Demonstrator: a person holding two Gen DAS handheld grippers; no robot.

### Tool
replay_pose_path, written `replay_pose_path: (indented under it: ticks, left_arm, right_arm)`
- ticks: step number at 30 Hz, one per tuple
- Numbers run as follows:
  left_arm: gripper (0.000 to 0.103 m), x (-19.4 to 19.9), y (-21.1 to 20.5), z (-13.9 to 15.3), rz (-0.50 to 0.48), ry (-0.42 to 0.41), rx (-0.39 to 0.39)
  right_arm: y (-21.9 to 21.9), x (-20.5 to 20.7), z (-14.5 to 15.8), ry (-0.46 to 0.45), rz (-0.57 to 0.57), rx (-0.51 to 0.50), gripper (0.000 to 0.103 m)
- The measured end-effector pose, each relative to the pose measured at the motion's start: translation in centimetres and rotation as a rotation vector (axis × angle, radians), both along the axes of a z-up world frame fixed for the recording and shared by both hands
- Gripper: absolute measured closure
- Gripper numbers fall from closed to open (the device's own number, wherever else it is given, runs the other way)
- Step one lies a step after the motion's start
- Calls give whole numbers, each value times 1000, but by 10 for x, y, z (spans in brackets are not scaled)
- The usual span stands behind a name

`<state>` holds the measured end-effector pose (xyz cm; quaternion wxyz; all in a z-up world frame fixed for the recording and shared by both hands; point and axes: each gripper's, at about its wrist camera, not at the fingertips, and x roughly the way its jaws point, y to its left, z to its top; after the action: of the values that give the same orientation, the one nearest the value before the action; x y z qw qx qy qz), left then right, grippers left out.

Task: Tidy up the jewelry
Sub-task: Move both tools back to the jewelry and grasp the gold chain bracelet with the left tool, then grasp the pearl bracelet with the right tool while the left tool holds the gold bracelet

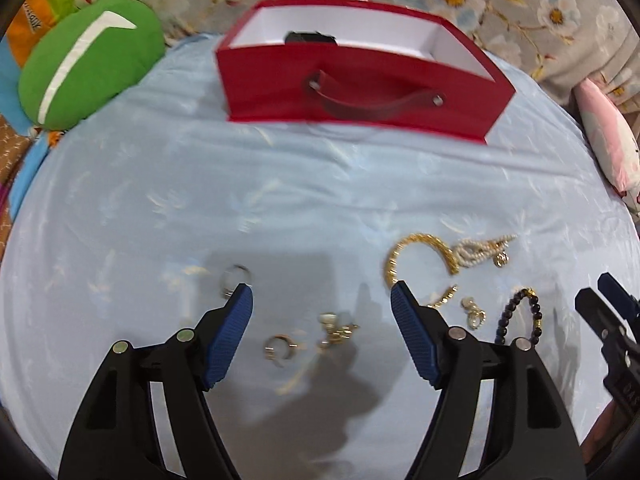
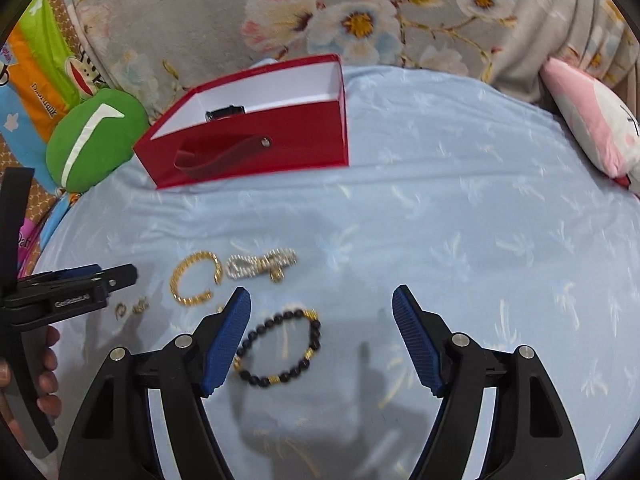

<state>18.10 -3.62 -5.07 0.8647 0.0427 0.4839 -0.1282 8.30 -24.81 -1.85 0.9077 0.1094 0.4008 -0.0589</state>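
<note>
Loose jewelry lies on a light blue cloth point(image 1: 280, 184). My left gripper point(image 1: 322, 288) is open above a gold ring point(image 1: 278, 348) and a small gold charm piece point(image 1: 336, 330), holding nothing. A silver ring point(image 1: 236, 278) sits by its left fingertip. A gold chain bracelet point(image 1: 416, 256) and a pearl bracelet point(image 1: 480, 252) lie to its right. My right gripper point(image 2: 322, 292) is open over a black bead bracelet point(image 2: 280, 348), which lies on the cloth near its left finger. A red box point(image 2: 256, 136) with a strap handle stands open farther back, with a dark object point(image 2: 226, 112) inside.
A green cushion point(image 1: 88, 60) lies left of the box and a pink pillow point(image 2: 592, 120) at the far right. Floral fabric point(image 2: 360, 20) rises behind the cloth. Colourful packets point(image 2: 36, 92) are stacked at the far left. A hand point(image 2: 44, 360) holds the left gripper point(image 2: 120, 272).
</note>
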Motion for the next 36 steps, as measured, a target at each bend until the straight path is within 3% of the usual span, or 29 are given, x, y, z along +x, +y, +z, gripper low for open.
replay_pose_path:
  ticks: [8, 12, 15, 17, 22, 28, 36]
  left_arm:
    - [37, 13, -29, -27, 15, 48, 29]
    - [41, 12, -37, -27, 11, 25, 49]
    - [57, 11, -42, -26, -5, 12, 61]
    - [74, 12, -43, -24, -22, 15, 48]
    - [99, 12, -48, -23, -68, 23, 21]
    - [100, 15, -44, -20, -69, 19, -12]
    - [100, 20, -9, 11, 0, -49, -35]
  right_arm:
    - [-8, -4, -8, 7, -19, 15, 31]
    - [-6, 10, -17, 20, 7, 28, 31]
    - [-1, 25, -26, 34, 33, 34, 31]
    - [2, 34, -30, 37, 48, 39, 31]
    - [12, 53, -37, 42, 85, 25, 32]
    - [19, 66, -43, 44, 133, 12, 32]
    - [22, 81, -49, 58, 185, 35, 38]
